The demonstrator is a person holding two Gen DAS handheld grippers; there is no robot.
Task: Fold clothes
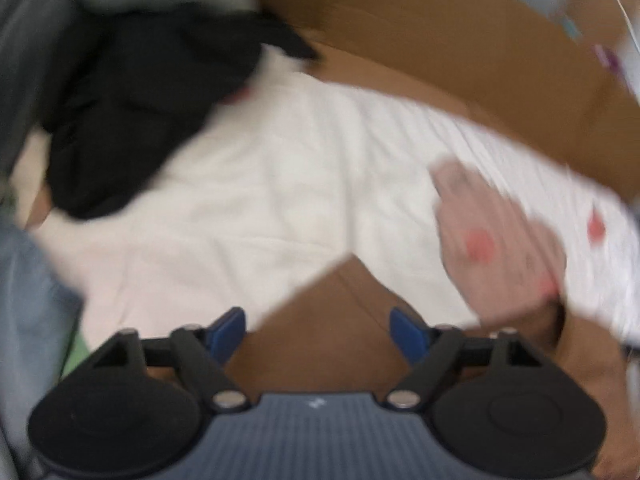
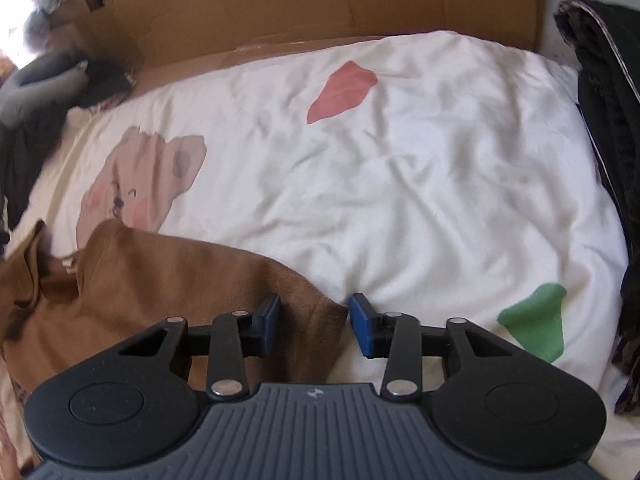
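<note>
Your left tongs hang spread and empty over the brown garment lying on the white bedding, while your right tongs straddle its corner, pads not yet pressing; it looks light and limp, so pinch that hem.

Black tool, blue pads

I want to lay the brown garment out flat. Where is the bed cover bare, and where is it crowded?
Bare: the white cover between the red patch, the green patch and the brown garment. Crowded: dark clothes along the right edge, more dark clothing at the left.
</note>
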